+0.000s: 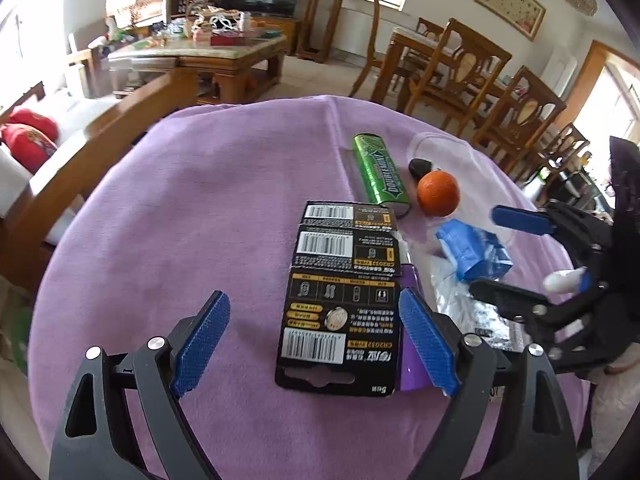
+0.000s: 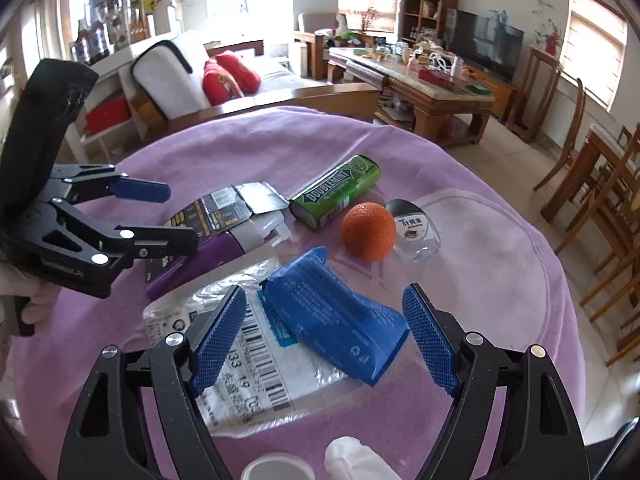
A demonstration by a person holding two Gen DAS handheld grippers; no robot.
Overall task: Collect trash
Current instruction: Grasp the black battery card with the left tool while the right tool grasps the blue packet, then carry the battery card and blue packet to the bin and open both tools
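Note:
Litter lies on a round table under a purple cloth (image 1: 180, 220). My left gripper (image 1: 316, 344) is open, its pads either side of a black battery card (image 1: 340, 300) that overlaps a purple tube (image 1: 412, 360). My right gripper (image 2: 324, 340) is open, with a crumpled blue packet (image 2: 336, 316) between its pads but not pressed. The packet rests on a white shipping bag (image 2: 256, 364). Each view shows the other gripper: the right gripper (image 1: 486, 250) and the left gripper (image 2: 182, 216).
A green Doublemint pack (image 2: 336, 192), an orange (image 2: 368, 232) and a small clear bottle (image 2: 416, 228) with a black cap sit behind the litter. A white cap (image 2: 276, 468) is at the near edge. Wooden chairs (image 1: 460, 76), a sofa and a coffee table surround the table.

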